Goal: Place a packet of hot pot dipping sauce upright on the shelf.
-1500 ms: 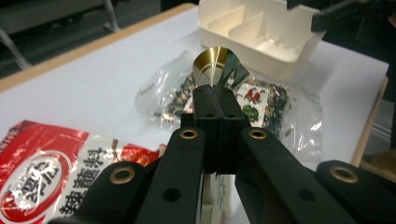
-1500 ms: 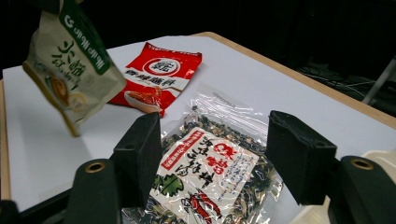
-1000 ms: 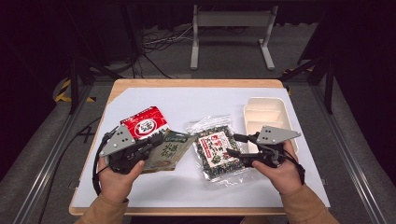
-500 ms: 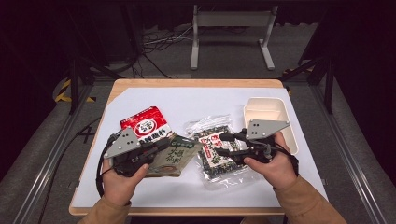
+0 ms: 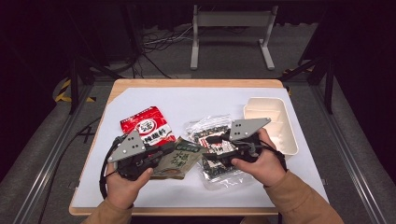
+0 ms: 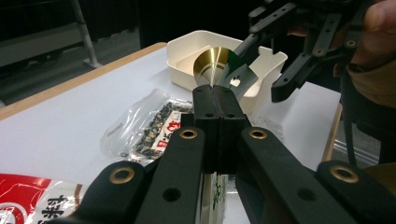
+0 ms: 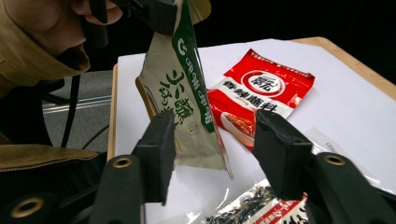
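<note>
Gripper by gripper, starting from the high view: your left gripper (image 5: 169, 150) sits at the near left of the counter (image 5: 215, 100), jaws clamped on the edge of the green packet (image 5: 180, 161), which lies between your two hands. Your right gripper (image 5: 211, 156) comes in from the right with its tips over the left part of the clear seaweed bag (image 5: 212, 140). The red packet (image 5: 148, 127) lies flat behind the left gripper, and the white tray (image 5: 273, 122) stands at the far right of the white sheet, just beyond your right hand (image 5: 262, 161).

From the left gripper view, your left gripper (image 6: 215, 100) has its jaws pressed tight together, with a shiny gold-and-green corner of the green packet (image 6: 219, 65) sticking up past the tips. The right gripper (image 6: 285, 70) hangs at the upper right, close to that corner, its jaws apart. The seaweed bag (image 6: 140, 128) lies on the counter (image 6: 60, 126) to the left, the white tray (image 6: 196, 46) behind it, and a piece of the red packet (image 6: 32, 198) shows at the bottom left.

From the right gripper view, your right gripper (image 7: 212, 144) stands moderately wide; its jaws have just been opening, and the lower edge of the green packet (image 7: 180, 100) hangs between them, held up by the left gripper (image 7: 154, 11) above. Whether a pad touches the packet you cannot tell. The red packet (image 7: 261, 88) lies flat behind, and the seaweed bag (image 7: 252, 205) shows at the bottom.
</note>
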{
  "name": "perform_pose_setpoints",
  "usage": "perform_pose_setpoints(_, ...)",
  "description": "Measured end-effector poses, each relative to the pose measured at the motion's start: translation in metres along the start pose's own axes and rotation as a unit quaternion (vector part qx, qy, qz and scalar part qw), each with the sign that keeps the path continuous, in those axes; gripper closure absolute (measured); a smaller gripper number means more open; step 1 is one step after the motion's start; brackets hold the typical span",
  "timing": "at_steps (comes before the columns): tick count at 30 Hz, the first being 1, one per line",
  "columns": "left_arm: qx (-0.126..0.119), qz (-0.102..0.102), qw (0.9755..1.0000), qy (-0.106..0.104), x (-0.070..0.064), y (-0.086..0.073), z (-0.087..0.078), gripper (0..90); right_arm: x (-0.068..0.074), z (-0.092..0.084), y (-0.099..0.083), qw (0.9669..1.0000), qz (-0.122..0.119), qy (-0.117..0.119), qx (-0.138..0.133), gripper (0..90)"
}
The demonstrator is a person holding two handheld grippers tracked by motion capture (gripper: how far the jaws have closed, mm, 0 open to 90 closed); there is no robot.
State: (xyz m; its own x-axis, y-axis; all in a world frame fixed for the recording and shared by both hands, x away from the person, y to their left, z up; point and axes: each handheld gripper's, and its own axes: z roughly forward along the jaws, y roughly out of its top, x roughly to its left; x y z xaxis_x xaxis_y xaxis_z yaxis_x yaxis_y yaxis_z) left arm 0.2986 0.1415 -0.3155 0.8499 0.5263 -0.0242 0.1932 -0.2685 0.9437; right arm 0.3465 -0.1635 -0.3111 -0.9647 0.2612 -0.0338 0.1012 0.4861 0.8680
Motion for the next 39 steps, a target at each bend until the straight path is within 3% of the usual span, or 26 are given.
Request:
perform_pose_setpoints(10,0.005,0.009,0.9998,-0.017,-0.006,0.001,0.004,89.7,0.001,0.020,-0.001,0.9995,0.000,0.025,0.017,49.0)
perform_pose_setpoints(17,0.007,0.012,0.9996,-0.024,-0.010,0.001,0.007,89.7,0.002,0.032,-0.002,0.9983,-0.005,0.037,0.044,54.8)
perform_pose_setpoints(20,0.006,0.013,0.9996,-0.026,-0.010,0.001,0.007,89.6,0.002,0.035,-0.003,0.9977,-0.008,0.042,0.053,58.7)
perform_pose_setpoints(29,0.011,0.012,0.9996,-0.023,-0.009,-0.001,0.010,89.5,0.002,0.037,-0.003,0.9944,-0.010,0.064,0.083,84.0)
perform_pose_setpoints(39,0.006,0.003,0.9998,-0.019,-0.006,-0.002,0.009,89.1,0.003,0.033,0.001,0.9949,-0.005,0.058,0.082,89.0)
